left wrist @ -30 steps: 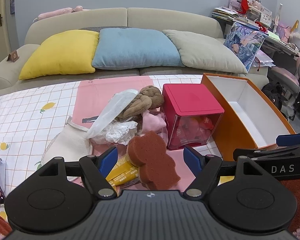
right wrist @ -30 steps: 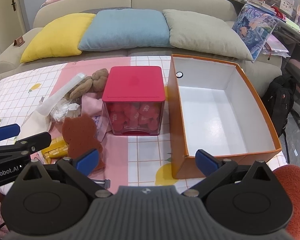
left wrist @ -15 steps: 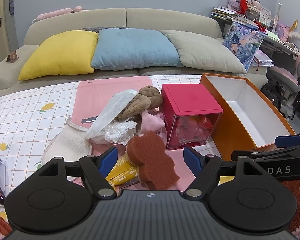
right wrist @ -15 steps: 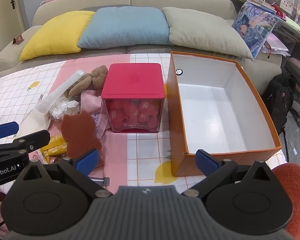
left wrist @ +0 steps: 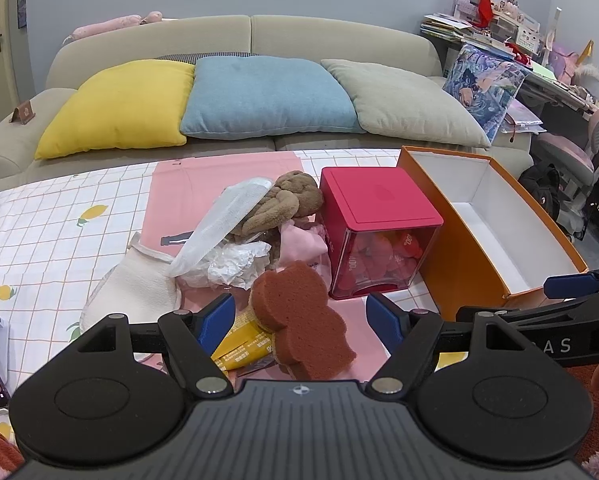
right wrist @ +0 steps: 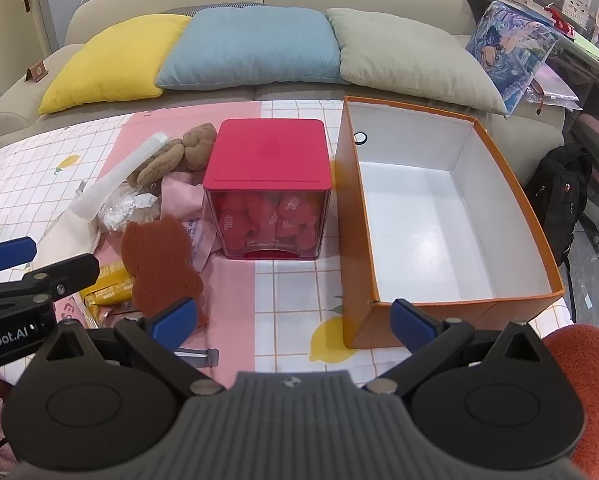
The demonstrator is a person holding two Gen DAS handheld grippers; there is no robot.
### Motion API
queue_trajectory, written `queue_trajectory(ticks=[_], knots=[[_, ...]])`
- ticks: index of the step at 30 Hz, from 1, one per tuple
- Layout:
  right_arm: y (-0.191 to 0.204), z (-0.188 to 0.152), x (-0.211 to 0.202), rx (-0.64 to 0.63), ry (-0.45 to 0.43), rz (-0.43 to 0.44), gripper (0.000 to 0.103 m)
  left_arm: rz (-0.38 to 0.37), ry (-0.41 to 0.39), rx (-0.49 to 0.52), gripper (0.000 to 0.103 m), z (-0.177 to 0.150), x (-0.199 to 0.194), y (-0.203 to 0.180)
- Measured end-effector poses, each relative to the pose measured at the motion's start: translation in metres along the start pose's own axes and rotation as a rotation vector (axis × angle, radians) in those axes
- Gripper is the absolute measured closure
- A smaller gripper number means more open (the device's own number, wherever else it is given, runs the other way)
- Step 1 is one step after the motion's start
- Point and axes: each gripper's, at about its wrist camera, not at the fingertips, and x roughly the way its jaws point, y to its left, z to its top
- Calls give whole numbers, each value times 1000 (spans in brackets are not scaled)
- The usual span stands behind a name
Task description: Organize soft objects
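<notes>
The left hand-held gripper (left wrist: 301, 314) is hovering at the lower centre of its frame with its jaws standing wide apart; the brown bear-shaped sponge (left wrist: 299, 322) is lying between the blue pads, and neither pad is pressing on it. The right hand-held gripper (right wrist: 295, 316) is likewise standing wide open at the lower centre of its frame, gripping nothing. The sponge is resting on the worktop (left wrist: 51, 240), partly over a yellow packet (left wrist: 241, 346). Above it, in the middle of the frame, a brown plush toy (left wrist: 285, 204), a white mesh bag (left wrist: 219, 228), crumpled clear plastic (left wrist: 235, 266), a pink cloth (left wrist: 299, 242) and a cream mitt (left wrist: 133, 286) are lying in a loose pile. A red-lidded clear box (left wrist: 375, 236) is standing just right of the pile. An open orange box (right wrist: 439, 216) is sitting to the right of that.
</notes>
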Motion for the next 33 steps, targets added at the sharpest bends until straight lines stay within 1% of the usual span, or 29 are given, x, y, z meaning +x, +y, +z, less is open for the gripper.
queue_trajectory(ticks=[33], knots=[[1, -1, 4, -9, 12, -6, 3, -3, 3, -12, 15, 1, -1, 1]])
